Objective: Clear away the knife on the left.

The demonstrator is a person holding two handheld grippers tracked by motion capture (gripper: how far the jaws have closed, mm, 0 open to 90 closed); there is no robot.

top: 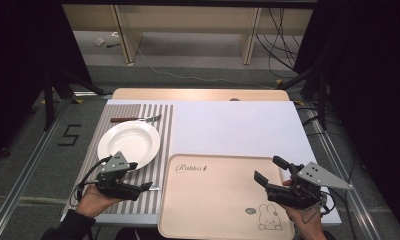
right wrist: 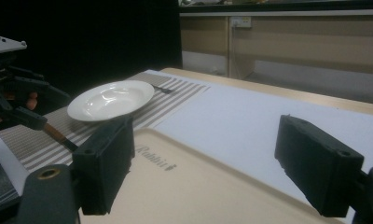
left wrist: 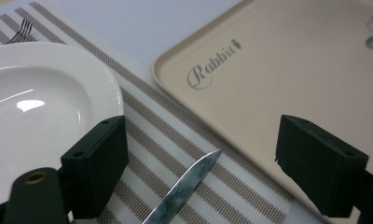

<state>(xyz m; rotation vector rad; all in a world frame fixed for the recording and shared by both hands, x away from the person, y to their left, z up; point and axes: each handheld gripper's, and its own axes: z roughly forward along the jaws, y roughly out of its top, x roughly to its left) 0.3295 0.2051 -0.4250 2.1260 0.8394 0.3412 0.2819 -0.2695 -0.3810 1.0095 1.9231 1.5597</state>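
- Steel knife (left wrist: 184,191): lies flat on the striped placemat (left wrist: 184,135), blade tip pointing toward the tray, between the plate and the tray's near-left corner. In the right gripper view I see its brown handle (right wrist: 58,135) running in under the left gripper.
- Left gripper (top: 143,186): low over the knife, with my left hand (top: 93,200) behind it. Jaws stand wide apart, one on each side of the blade in the left gripper view; I see no contact with the blade, so nothing is gripped.
- Right gripper (top: 270,170): held above the right part of the tray, well apart from the knife. Jaws wide open, nothing between them, touching nothing.
- White plate (top: 129,144): on the placemat, empty, just beyond the left gripper.
- Fork (top: 135,119): on the placemat beyond the plate, brown handle to the left, untouched.
- Beige tray (top: 218,200): on the worktop (top: 238,125) beside the placemat, bare but for its printed "Rabbit" lettering and rabbit drawing.
- Progress, my judgement: the work in hand looks like picking up the knife, and it is at the very start. The approach is made and the jaws straddle the blade; closing, lifting and setting the knife down elsewhere all remain. Plate and fork are not yet handled, and nothing has reached the tray.
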